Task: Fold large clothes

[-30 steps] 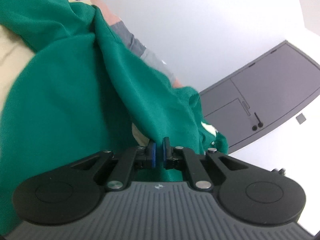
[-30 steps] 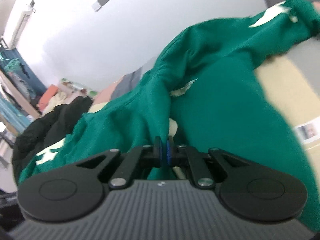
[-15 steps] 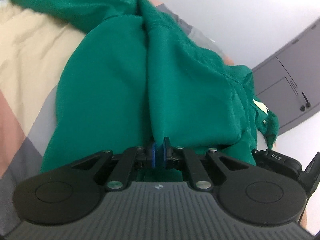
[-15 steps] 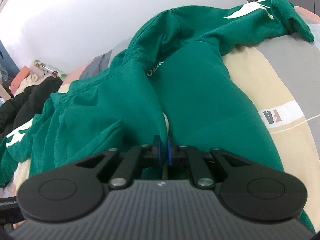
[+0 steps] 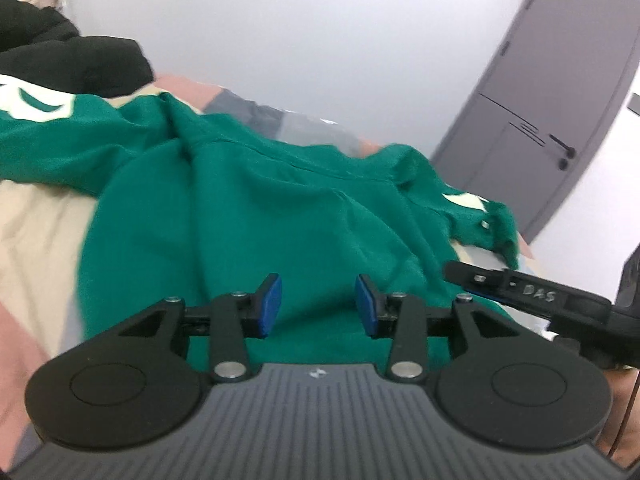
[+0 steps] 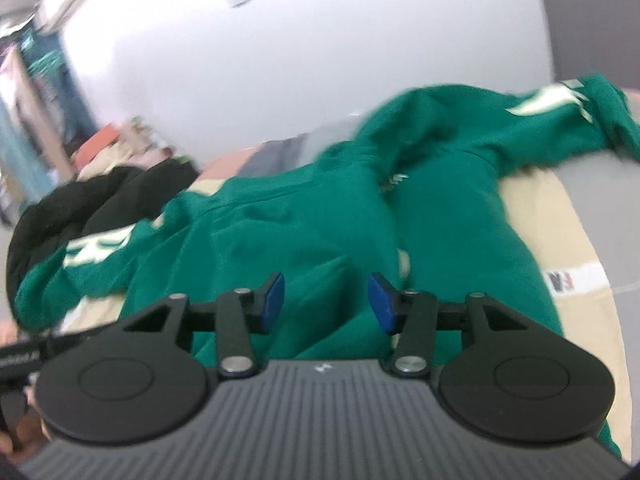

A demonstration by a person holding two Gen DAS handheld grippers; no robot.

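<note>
On the bedspread (image 5: 36, 216) lies the rumpled green sweatshirt (image 5: 248, 216), near which the left gripper (image 5: 318, 306) and right gripper (image 6: 326, 300) are opening, gripping nothing.

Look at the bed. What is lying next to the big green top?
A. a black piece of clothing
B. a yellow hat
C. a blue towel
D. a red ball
A: a black garment lies bunched on the bed, right beside one sleeve of the green top.

green sweatshirt (image 5: 248, 216): soft matt cloth; bedspread (image 5: 36, 216): matt cloth; door (image 5: 560, 92): smooth matt
</note>
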